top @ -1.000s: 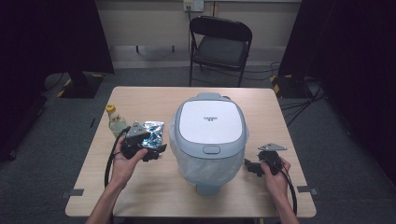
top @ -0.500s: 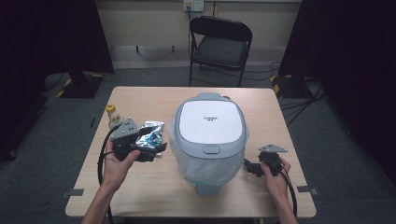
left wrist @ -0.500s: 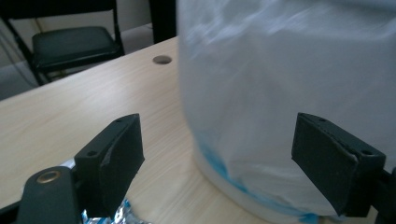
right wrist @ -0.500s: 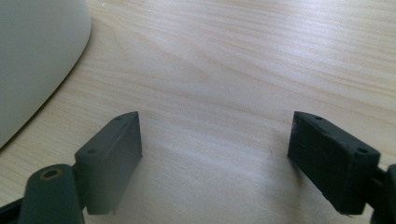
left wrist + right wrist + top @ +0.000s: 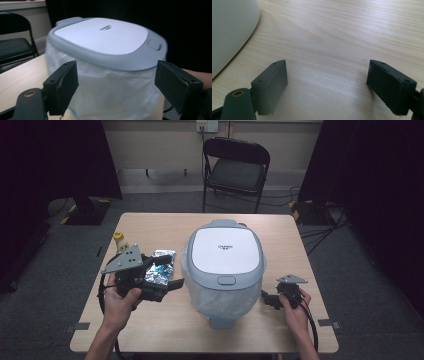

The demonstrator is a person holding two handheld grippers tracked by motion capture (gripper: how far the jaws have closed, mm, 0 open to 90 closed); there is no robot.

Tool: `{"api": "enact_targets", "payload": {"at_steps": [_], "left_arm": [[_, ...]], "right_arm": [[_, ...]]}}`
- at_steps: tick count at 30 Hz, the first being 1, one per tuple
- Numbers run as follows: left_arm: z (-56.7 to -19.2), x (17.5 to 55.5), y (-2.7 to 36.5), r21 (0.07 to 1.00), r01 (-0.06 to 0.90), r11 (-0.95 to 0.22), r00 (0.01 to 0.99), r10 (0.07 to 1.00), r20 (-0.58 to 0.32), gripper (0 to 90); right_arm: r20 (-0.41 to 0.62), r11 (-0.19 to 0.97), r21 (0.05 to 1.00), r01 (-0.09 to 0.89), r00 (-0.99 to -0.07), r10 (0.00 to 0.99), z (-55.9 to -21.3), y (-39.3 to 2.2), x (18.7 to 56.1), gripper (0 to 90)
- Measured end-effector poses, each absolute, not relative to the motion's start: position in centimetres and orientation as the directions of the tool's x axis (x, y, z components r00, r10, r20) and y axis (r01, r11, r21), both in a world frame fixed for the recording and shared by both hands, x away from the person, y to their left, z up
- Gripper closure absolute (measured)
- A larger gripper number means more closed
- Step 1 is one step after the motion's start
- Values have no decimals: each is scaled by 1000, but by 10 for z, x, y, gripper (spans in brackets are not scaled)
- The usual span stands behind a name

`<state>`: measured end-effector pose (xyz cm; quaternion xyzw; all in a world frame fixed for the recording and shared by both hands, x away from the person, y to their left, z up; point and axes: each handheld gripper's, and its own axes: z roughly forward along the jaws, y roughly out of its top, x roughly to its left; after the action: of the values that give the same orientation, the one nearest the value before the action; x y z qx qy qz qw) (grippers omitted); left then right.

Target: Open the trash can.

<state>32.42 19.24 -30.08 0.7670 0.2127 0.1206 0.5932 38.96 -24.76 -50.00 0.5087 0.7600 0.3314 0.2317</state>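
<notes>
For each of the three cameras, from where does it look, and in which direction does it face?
High view: sits above the person's side, looks forward and down on the table; both forearms, the left gripper and the right gripper show.
Left gripper view: rides on the left gripper, faces the lidded bin side-on; its two open black jaws show.
Right gripper view: rides on the right gripper, looks down at bare tabletop; its open jaws show.
Shared: the high view and the left gripper view both show the bin and the folding chair.
</notes>
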Motion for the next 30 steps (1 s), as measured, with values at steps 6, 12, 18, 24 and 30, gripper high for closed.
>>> {"api": "enact_targets", "payload": {"at_steps": [6, 12, 18, 24, 30], "left_arm": [[-284, 316, 178, 977, 141, -161, 901, 430, -59, 193], [-278, 312, 149, 970, 112, -215, 947, 320, -39, 245], [-282, 310, 119, 956, 98, -276, 963, 269, -21, 250], [-288, 311, 95, 942, 96, -323, 974, 224, -22, 256], [-286, 308, 86, 936, 88, -342, 981, 191, -22, 291]], "right_arm": [[-18, 265, 739, 620, -376, 927, -500, -248, 389, 157], [-17, 265, 739, 620, -376, 927, -500, -248, 389, 157], [-18, 266, 739, 619, -376, 927, -500, -248, 389, 157], [-17, 265, 738, 620, -375, 927, -500, -248, 389, 157], [-18, 265, 739, 620, -375, 927, -500, -248, 389, 157]]}}
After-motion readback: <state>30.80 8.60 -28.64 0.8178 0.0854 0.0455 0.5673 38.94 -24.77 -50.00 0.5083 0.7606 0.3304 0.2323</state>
